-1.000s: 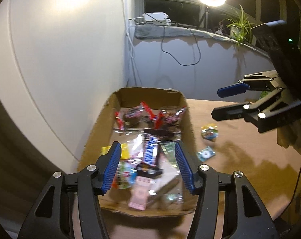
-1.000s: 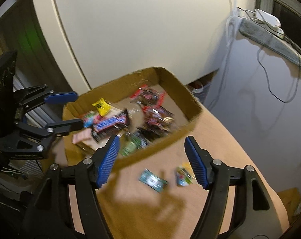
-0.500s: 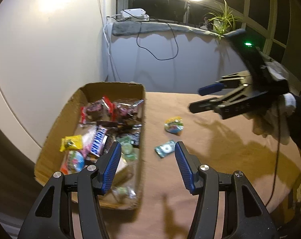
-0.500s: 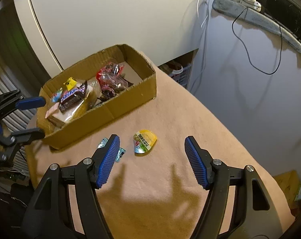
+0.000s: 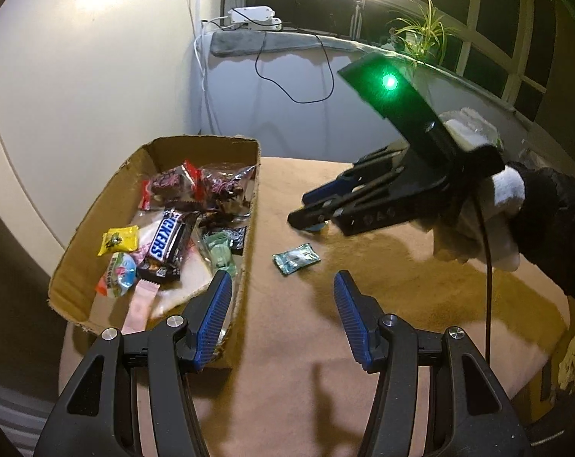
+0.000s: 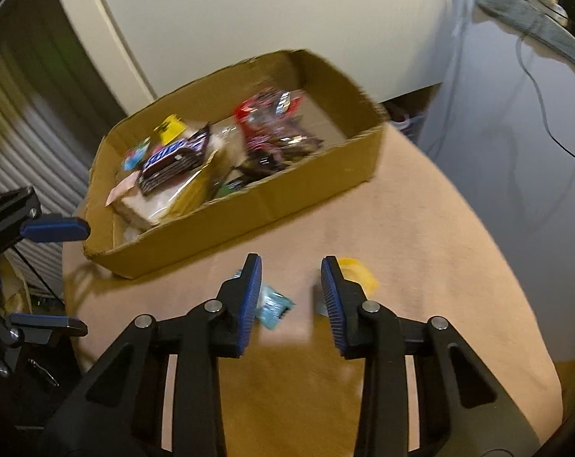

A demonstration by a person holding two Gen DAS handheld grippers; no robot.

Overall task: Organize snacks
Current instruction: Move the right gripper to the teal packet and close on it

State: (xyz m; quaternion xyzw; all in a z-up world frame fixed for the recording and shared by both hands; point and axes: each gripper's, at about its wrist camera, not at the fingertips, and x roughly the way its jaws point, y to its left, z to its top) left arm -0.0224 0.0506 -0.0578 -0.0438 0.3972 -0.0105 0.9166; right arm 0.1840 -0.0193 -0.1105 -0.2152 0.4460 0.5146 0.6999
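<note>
A cardboard box (image 5: 207,139) (image 6: 249,213) on the left of the table holds several snacks, among them a Snickers bar (image 5: 165,243) (image 6: 173,156). Two loose snacks lie on the tan cloth beside it. The teal candy (image 5: 297,258) (image 6: 274,304) shows beside my right gripper's left finger. A yellow snack (image 6: 357,274) sits mostly hidden behind its right finger. My right gripper (image 6: 291,266) (image 5: 297,209) hangs low over them with its jaws closing, mostly bare cloth between them. My left gripper (image 5: 281,280) (image 6: 86,278) stands open and empty by the box's near corner.
The tan-clothed round table (image 5: 363,342) (image 6: 420,266) ends near a white wall behind the box. A gloved hand (image 5: 477,228) holds the right gripper, and a cable trails from it. A ledge with a power strip (image 5: 255,17), a plant and a ring light stands behind.
My left gripper has swung right, from above the box to the cloth beside it. The right gripper has dropped toward the two loose snacks and its jaws have narrowed.
</note>
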